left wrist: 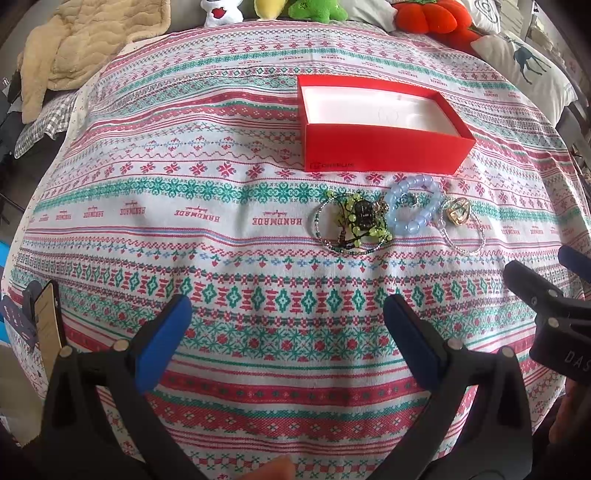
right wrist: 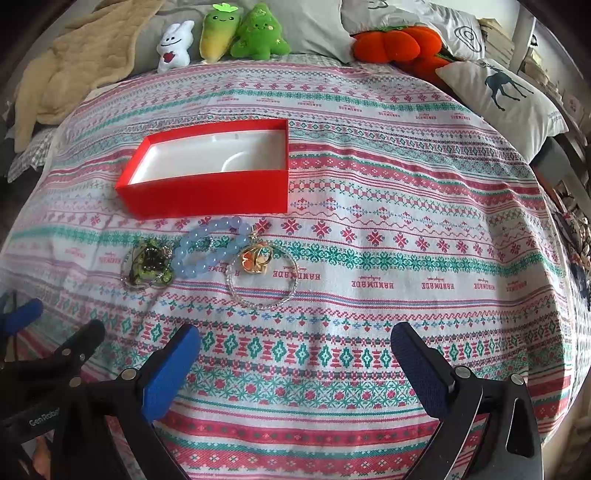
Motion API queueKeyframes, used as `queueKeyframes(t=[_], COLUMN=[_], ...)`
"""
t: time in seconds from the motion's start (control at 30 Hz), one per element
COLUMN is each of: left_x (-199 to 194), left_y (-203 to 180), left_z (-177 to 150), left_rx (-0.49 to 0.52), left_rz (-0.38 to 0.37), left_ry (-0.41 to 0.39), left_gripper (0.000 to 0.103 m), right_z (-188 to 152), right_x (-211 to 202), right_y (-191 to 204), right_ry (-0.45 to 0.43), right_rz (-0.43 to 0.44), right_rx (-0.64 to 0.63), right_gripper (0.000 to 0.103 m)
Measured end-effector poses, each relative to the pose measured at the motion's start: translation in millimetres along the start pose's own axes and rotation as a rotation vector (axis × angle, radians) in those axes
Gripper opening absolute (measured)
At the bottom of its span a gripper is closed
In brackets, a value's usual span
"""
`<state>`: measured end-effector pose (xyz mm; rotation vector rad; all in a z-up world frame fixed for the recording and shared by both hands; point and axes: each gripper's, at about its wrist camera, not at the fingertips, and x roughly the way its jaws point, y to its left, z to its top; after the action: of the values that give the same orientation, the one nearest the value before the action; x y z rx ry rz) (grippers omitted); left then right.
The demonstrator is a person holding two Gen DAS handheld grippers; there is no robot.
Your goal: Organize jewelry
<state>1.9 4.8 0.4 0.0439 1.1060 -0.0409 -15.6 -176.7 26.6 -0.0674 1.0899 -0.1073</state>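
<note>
An open red box with a white inside stands on the patterned cloth; it also shows in the right wrist view. In front of it lie a green beaded piece on a thin bangle, a pale blue bead bracelet, and a gold pendant on a silvery chain ring. My left gripper is open and empty, well short of the jewelry. My right gripper is open and empty, short of the chain ring.
Plush toys, an orange plush, a deer pillow and a beige blanket line the far edge. A phone sits at the left edge. The right gripper's body is at the left view's right side.
</note>
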Motion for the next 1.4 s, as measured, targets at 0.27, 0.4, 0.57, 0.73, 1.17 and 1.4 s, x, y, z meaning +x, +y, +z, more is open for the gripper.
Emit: queueKeyframes(t=[0.27,0.4,0.57,0.73,1.17,1.4], left_x=[0.3,-0.7,-1.4,-1.5,-2.0,-2.2], left_y=[-1.3,-0.4,-0.9,-0.7,0.5,0.8], left_z=[-3.3,-4.0,-3.7,-3.6,-3.8,-3.9], left_rx=[0.005,0.006,0.005,0.006,0.011,0.013], left_rz=[-0.001,-0.003,-0.002,-0.002,-0.002,-0.001], left_ry=[-0.003,-0.006,-0.006,-0.006,-0.005,-0.004], left_gripper=[0.103,0.103,0.103,0.103,0.103,0.103], right_z=[-0.4,-0.4,-0.3,-0.5,-1.2,-1.5], right_x=[-1.8,-1.6,-0.7,0.1,1.4,1.0], right_y=[3.0,3.3,3.9,4.9,5.3,5.0], right_ry=[-0.003,-0.001,0.002,0.003,0.007,0.008], right_rz=[0.004,0.008,0.009,0.011,0.015,0.015], right_rx=[-0.007,-0.005,-0.006,-0.006,-0.008,-0.009], right_gripper=[0.103,0.103,0.103,0.103,0.103,0.103])
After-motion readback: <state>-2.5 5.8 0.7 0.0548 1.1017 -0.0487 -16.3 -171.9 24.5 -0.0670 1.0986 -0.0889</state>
